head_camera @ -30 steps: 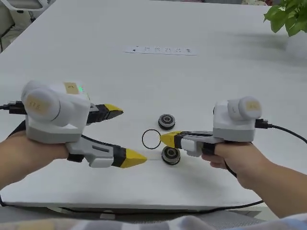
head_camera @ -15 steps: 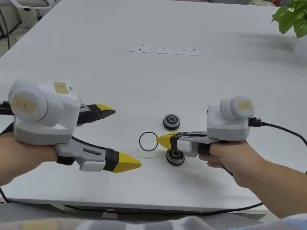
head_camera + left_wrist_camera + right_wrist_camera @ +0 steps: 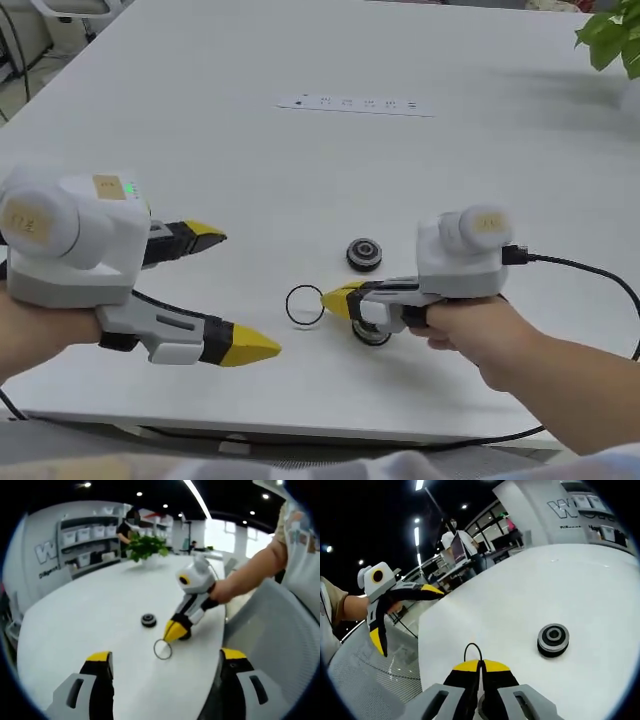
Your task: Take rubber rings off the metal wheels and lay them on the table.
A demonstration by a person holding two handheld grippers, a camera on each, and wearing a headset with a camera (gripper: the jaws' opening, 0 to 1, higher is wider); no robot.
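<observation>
In the head view, our right gripper (image 3: 340, 298) lies low over the table (image 3: 300, 170). Its jaws are pressed together and its tip is at the edge of the loose ring (image 3: 290, 306). We judge it is nipping that ring to lay it flat, clear of the wheels. The near wheel (image 3: 374, 334) sits right under this gripper's body, and the far wheel (image 3: 365, 253) stands a little beyond, apart from both. Our left gripper (image 3: 225, 292) hovers well off to the side with its jaws spread wide and nothing in them, probably kept ready to steady a wheel.

In the left gripper view, the ring lies flat on the table ahead of our spread jaws, with the other gripper's yellow tip touching its rim. Bins (image 3: 95, 545) line the shelves at the back, and we cannot tell what they hold.

In the right gripper view, the two jaws meet and the ring loops out just past their tips. The far wheel shows a dark outer band, so we judge its ring is not yet off.
</observation>
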